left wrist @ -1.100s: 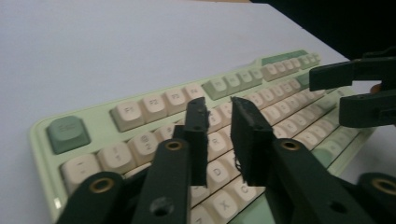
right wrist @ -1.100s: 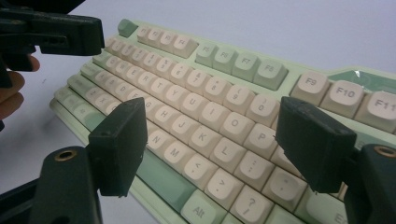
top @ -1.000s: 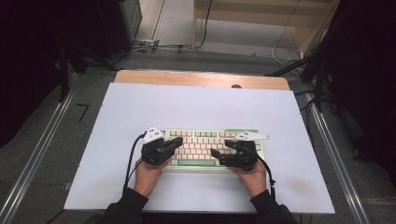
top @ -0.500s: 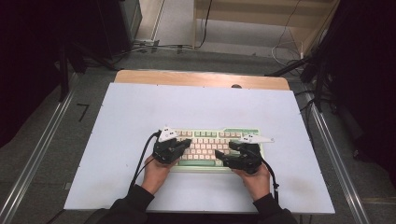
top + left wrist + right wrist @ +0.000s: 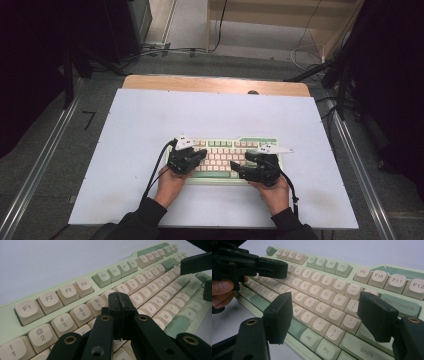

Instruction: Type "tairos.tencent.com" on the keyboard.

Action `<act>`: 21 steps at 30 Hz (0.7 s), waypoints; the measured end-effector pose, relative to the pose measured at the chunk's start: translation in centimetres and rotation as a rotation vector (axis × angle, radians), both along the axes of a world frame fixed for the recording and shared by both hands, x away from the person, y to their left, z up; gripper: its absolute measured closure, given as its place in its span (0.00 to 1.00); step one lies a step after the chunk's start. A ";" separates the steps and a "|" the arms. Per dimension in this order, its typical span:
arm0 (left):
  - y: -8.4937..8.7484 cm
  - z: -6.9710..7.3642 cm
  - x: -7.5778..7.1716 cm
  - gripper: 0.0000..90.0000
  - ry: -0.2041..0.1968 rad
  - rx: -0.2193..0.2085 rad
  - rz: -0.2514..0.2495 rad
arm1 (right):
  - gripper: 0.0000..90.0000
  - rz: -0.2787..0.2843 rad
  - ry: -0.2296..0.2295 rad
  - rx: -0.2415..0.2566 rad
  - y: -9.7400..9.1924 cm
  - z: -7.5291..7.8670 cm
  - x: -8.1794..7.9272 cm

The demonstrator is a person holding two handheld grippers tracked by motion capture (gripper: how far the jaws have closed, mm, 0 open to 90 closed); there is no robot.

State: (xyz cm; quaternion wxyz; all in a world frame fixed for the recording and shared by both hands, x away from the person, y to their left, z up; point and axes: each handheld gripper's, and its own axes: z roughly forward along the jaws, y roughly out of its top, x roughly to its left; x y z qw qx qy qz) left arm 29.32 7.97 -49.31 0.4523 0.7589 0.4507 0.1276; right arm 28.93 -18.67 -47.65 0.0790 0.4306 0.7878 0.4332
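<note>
A pale green keyboard (image 5: pixel 225 148) with cream keys lies on the white table top (image 5: pixel 150 120), near the front. My left gripper (image 5: pixel 201 154) hovers over the keyboard's left half, and in the left gripper view its jaws (image 5: pixel 119 305) are shut together above the number row with nothing between them. My right gripper (image 5: pixel 238 169) is over the keyboard's right half, pointing left. In the right gripper view it (image 5: pixel 327 315) stands open above the letter keys, holding nothing. The left gripper (image 5: pixel 278 267) also shows there at the upper left, over the keys.
The table's wooden back edge (image 5: pixel 215 84) lies beyond the white sheet. Metal rails (image 5: pixel 45 165) run along both sides of the table. Cables (image 5: pixel 170 50) trail on the floor behind, under a wooden shelf (image 5: pixel 280 15).
My left gripper has moved right, from the keyboard's left end to over its keys. The right gripper has stayed where it was.
</note>
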 end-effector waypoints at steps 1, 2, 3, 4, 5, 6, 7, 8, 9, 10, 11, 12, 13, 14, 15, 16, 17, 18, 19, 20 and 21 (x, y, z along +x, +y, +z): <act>0.0 0.0 0.0 1.00 0.003 0.002 -0.001 | 0.30 0.000 0.000 0.001 0.0 0.0 0.0; -0.1 0.0 0.0 1.00 0.006 0.001 0.000 | 0.30 0.001 -0.001 0.000 0.0 0.0 0.0; -0.1 -0.1 0.1 1.00 0.008 0.004 0.001 | 0.30 0.000 0.000 0.000 0.0 0.0 0.0; -0.1 -0.1 0.1 1.00 0.010 0.006 0.000 | 0.30 0.000 0.001 0.000 0.0 0.0 0.0; -0.1 -0.1 0.2 1.00 0.012 0.004 0.002 | 0.30 0.000 0.001 0.000 0.0 0.0 0.0; -0.1 -0.1 0.2 1.00 0.012 0.005 0.004 | 0.30 0.000 0.001 0.000 0.0 0.0 0.0; -0.1 -0.1 0.2 1.00 0.013 0.007 0.002 | 0.30 0.000 0.001 0.000 0.0 0.0 0.0; -0.1 -0.2 0.2 1.00 0.014 0.006 0.002 | 0.30 -0.001 0.002 0.000 0.0 0.0 0.0; -0.1 -0.1 0.2 1.00 0.014 0.006 0.003 | 0.30 0.000 0.002 0.002 0.0 0.0 0.0; -0.1 -0.1 0.2 1.00 0.016 0.006 0.003 | 0.30 0.000 0.003 0.001 0.0 0.0 0.0; -0.2 -0.2 0.3 1.00 0.016 0.005 0.002 | 0.30 0.000 0.003 0.000 0.0 -0.1 0.0; -0.2 -0.2 0.3 1.00 0.016 0.005 0.002 | 0.30 0.000 0.003 0.000 0.0 -0.1 0.0; -0.2 -0.2 0.3 1.00 0.017 0.004 0.002 | 0.30 0.000 0.003 -0.001 0.0 -0.1 0.0; -0.2 -0.2 0.3 1.00 0.017 0.004 0.003 | 0.30 0.000 0.003 -0.001 0.0 -0.1 0.0; -0.2 -0.2 0.3 1.00 0.018 0.004 0.003 | 0.31 0.000 0.002 -0.002 0.0 -0.1 0.0; -0.2 -0.2 0.3 1.00 0.019 0.004 0.004 | 0.31 0.000 0.002 -0.002 0.0 0.0 0.0; -0.2 -0.2 0.3 1.00 0.019 0.003 0.003 | 0.31 0.000 0.002 0.000 0.0 0.0 0.0; -0.2 -0.2 0.3 1.00 0.021 0.001 0.004 | 0.31 0.000 0.001 -0.001 0.0 -0.1 0.0; -0.2 -0.2 0.3 1.00 0.022 -0.001 0.002 | 0.31 0.000 0.002 -0.002 0.0 -0.1 0.0; -0.2 -0.2 0.3 1.00 0.023 -0.001 0.003 | 0.31 -0.001 0.002 -0.001 0.0 -0.1 0.0; -0.2 -0.3 0.4 1.00 0.028 0.003 0.005 | 0.31 -0.002 0.002 -0.001 0.0 -0.1 0.0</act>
